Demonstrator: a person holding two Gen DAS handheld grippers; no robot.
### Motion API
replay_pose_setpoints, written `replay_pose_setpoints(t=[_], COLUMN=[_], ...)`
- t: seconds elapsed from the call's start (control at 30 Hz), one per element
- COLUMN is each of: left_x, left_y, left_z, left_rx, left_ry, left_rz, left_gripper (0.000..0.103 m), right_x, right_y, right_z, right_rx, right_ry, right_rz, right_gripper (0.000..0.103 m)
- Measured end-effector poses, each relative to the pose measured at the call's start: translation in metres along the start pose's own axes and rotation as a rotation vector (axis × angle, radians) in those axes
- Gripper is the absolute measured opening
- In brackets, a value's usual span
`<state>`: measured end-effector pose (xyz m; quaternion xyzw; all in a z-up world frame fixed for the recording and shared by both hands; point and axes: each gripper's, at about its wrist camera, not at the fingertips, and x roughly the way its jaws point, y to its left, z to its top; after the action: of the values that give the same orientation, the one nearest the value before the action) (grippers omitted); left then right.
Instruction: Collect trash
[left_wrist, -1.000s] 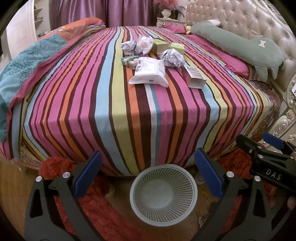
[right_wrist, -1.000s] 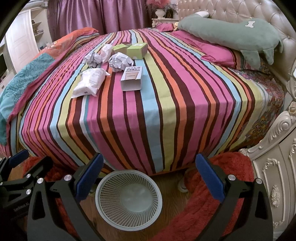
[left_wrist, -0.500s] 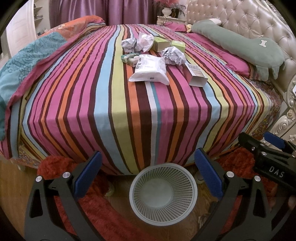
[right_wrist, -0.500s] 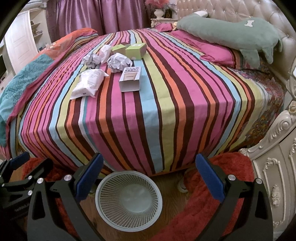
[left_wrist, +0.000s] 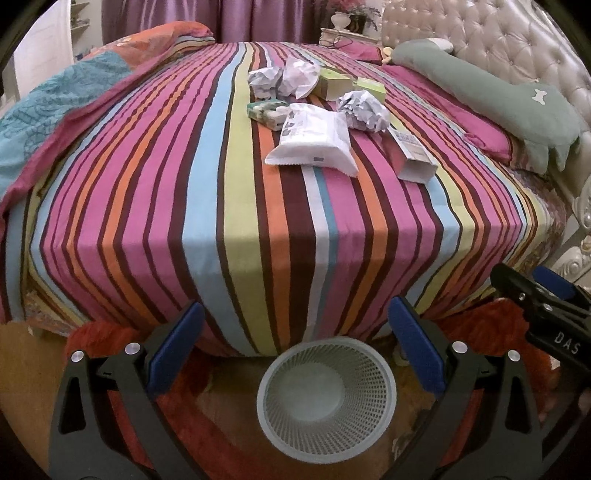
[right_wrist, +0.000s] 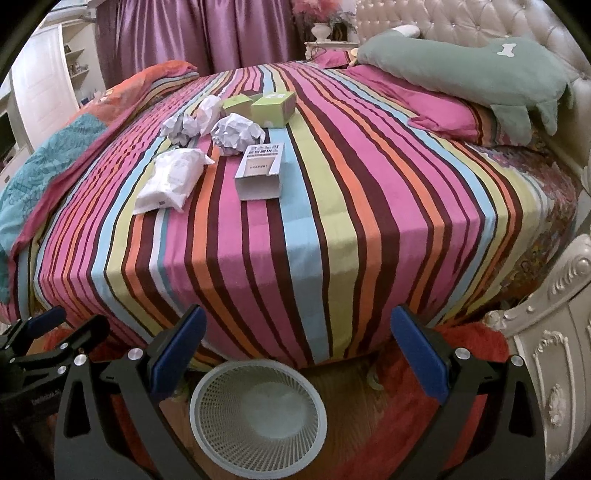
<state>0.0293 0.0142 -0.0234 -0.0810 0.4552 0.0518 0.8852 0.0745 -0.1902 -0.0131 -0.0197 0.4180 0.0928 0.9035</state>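
Trash, crumpled white paper balls (left_wrist: 364, 110) and boxes, lay far up our striped bed; seemingly nothing collected, both black grippers (left_wrist: 295, 347) (right_wrist: 295, 350) gaped empty above the white mesh basket (left_wrist: 326, 391); next we needed to reach.

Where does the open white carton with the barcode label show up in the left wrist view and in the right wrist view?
Left wrist: the open white carton lies right of centre on the striped bed, right of the white pouch.
Right wrist: the carton lies left of centre, again right of the pouch.
Shared landmark: the white mesh wastebasket on the floor at the bed's foot.

Black claw (left_wrist: 295, 347), blue pads (left_wrist: 177, 347), silver screws
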Motion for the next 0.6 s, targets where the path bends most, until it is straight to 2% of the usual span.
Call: replay_pose_setpoints(t=[0.6], left_x=[0.054], left_y=[-0.006], left_z=[0.088], left_rx=[-0.019], left_ry=[-0.016], left_rz=[-0.019], left_gripper=[0.097], right_x=[0.054], right_y=[0.015], right_z=[0.056], right_rx=[-0.06], right_ry=[-0.012], right_rz=[0.016], right_gripper=[0.095])
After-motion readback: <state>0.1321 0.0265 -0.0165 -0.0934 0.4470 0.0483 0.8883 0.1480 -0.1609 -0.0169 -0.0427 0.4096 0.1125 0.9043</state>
